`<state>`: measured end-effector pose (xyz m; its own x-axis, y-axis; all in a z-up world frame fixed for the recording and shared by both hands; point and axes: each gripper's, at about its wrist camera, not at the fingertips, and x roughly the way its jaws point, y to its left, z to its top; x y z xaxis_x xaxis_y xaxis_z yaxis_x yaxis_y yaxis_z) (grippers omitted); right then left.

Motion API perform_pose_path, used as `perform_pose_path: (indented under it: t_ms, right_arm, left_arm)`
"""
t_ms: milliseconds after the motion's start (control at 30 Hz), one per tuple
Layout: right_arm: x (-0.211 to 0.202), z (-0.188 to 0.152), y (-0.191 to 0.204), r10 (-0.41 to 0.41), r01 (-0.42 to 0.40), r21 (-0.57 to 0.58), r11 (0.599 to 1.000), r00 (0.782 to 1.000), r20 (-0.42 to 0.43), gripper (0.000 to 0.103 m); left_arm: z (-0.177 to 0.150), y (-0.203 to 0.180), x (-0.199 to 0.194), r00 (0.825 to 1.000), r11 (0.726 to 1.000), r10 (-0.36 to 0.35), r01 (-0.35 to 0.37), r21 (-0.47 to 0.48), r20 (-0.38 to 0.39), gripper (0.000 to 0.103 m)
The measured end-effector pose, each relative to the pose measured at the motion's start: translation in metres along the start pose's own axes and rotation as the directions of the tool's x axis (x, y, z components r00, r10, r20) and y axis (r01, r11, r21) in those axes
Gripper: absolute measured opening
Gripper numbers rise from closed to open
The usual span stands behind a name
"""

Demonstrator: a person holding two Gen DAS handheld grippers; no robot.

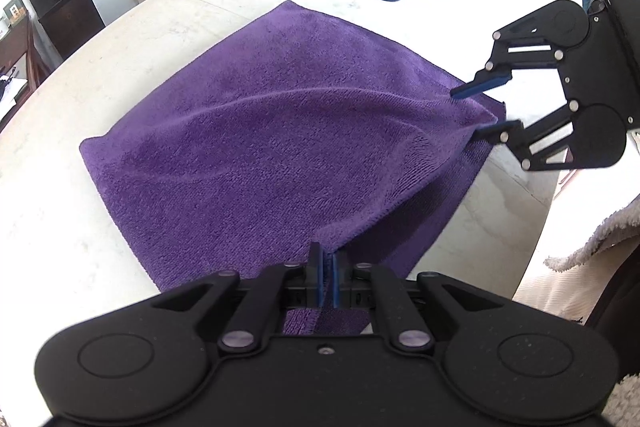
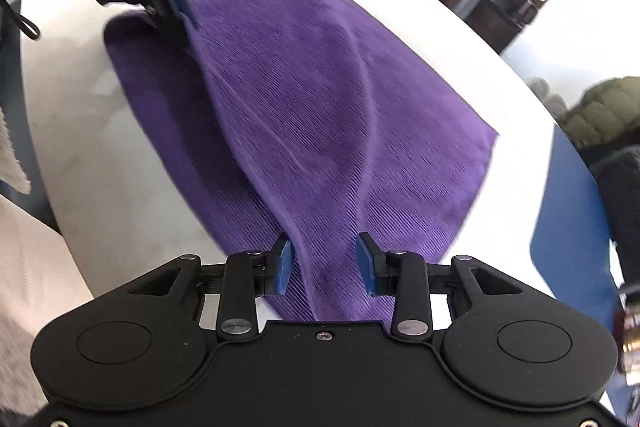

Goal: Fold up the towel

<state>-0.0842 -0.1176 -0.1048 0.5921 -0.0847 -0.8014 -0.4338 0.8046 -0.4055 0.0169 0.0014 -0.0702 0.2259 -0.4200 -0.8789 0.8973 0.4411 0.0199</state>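
- Left gripper point(image 1: 327, 273) stays out of it: you have it clamped on the purple towel point(image 1: 280, 131) corner, on the white table point(image 1: 60, 227).
- Right gripper point(image 2: 325, 263) stands apart (cloth between, unpinched); close it next, I judge, then fold.

No legible text, labels or numbers — embossed lettering on left hand-held gripper point(image 2: 182, 13) unreadable

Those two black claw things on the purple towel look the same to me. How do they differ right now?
The left gripper has its fingers pinched shut on a towel corner, lifting it; the right gripper has its fingers apart, with a raised fold between them but not squeezed. The left one holds the near corner in its own view; the right one sits at the towel's other corner. Both are black with blue pads and point down at the white table.
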Motion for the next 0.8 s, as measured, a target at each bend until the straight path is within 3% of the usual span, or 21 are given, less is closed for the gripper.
perform_pose_path:
  t_ms: [200, 433, 633, 800]
  right_arm:
    - [0.001, -0.011, -0.004, -0.016, 0.016, 0.004, 1.0, 1.0, -0.019, 0.029]
    - [-0.003, -0.021, -0.01, 0.005, -0.005, -0.007, 1.0, 1.0, -0.023, 0.004]
    - [-0.013, -0.014, -0.026, 0.012, -0.012, -0.04, 0.999, 1.0, -0.001, 0.004]
    - [-0.027, -0.001, -0.043, -0.023, 0.028, -0.092, 0.995, 0.999, 0.048, 0.004]
  left_arm:
    - [-0.002, 0.0, 0.004, 1.0, 1.0, -0.002, 0.002, -0.001, -0.012, 0.004]
    - [-0.003, -0.001, 0.01, 1.0, 1.0, -0.002, 0.002, 0.006, -0.026, 0.004]
    - [-0.001, 0.002, 0.006, 1.0, 1.0, 0.013, -0.013, 0.008, -0.004, 0.004]
    - [0.004, 0.006, -0.008, 0.999, 1.0, 0.019, -0.018, -0.006, 0.043, 0.004]
